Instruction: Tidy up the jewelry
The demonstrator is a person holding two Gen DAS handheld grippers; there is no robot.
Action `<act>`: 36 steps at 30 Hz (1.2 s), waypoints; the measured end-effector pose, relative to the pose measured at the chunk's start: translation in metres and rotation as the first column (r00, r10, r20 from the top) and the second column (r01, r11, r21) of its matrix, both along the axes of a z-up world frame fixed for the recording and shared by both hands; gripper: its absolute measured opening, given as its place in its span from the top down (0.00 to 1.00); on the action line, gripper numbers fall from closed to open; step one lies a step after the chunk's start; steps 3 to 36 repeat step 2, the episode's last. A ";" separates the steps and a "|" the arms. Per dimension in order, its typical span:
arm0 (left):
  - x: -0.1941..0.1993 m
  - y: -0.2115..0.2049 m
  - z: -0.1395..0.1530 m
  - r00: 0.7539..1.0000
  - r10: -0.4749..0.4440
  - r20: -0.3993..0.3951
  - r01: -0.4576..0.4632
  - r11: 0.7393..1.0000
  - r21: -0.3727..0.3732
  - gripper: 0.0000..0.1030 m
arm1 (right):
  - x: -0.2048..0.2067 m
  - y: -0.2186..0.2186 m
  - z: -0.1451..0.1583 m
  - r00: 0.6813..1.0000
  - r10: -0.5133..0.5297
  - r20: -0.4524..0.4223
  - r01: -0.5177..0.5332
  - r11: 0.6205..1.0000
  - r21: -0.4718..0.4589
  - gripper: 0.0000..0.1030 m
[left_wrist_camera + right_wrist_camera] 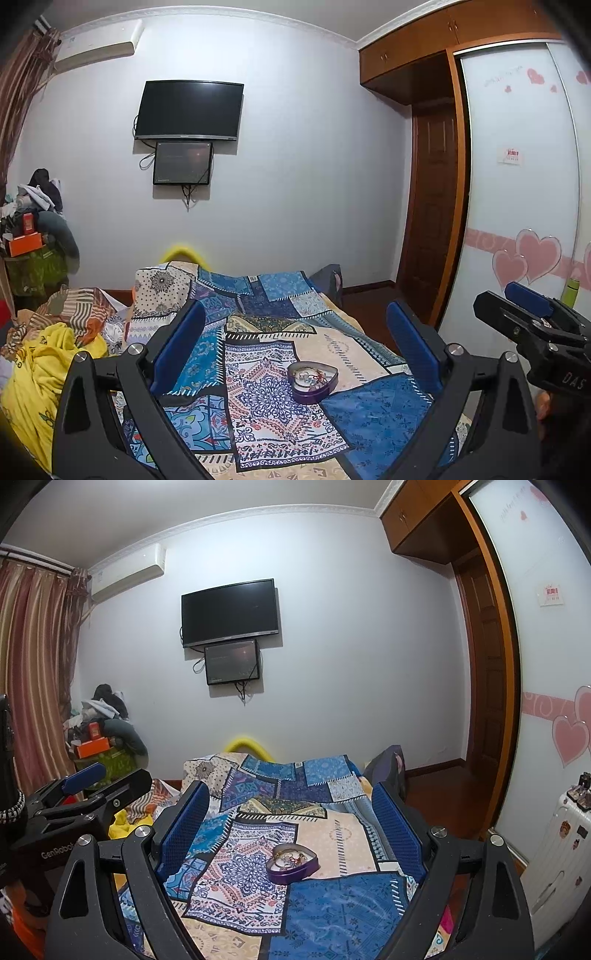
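A purple heart-shaped tin (313,381) lies open on the patchwork bedspread (258,406), with tangled jewelry (309,377) inside. It also shows in the right wrist view (293,862) with its jewelry (290,859). My left gripper (297,328) is open and empty, held above and short of the tin. My right gripper (291,808) is open and empty, also above and short of the tin. The right gripper shows at the right edge of the left wrist view (532,314); the left gripper shows at the left of the right wrist view (96,779).
A yellow blanket and rumpled striped bedding (48,354) lie left of the bed. A pile of clothes and boxes (33,229) stands in the far left corner. A wardrobe with heart stickers (524,221) is on the right, with a white suitcase (561,849) beside it.
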State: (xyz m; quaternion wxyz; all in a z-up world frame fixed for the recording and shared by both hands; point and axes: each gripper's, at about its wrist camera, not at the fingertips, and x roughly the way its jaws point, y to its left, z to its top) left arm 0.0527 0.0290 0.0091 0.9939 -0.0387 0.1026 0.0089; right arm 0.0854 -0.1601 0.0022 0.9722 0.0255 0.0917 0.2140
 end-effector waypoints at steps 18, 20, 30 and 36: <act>0.003 0.001 -0.002 1.000 0.004 -0.006 -0.004 1.000 0.001 0.04 | 0.002 0.000 -0.001 1.000 -0.001 -0.004 0.001 1.000 0.001 0.15; 0.003 0.001 -0.002 1.000 0.004 -0.006 -0.004 1.000 0.001 0.04 | 0.002 0.000 -0.001 1.000 -0.001 -0.004 0.001 1.000 0.001 0.15; 0.003 0.001 -0.002 1.000 0.004 -0.006 -0.004 1.000 0.001 0.04 | 0.002 0.000 -0.001 1.000 -0.001 -0.004 0.001 1.000 0.001 0.15; 0.003 0.001 -0.002 1.000 0.004 -0.006 -0.004 1.000 0.001 0.04 | 0.002 0.000 -0.001 1.000 -0.001 -0.004 0.001 1.000 0.001 0.15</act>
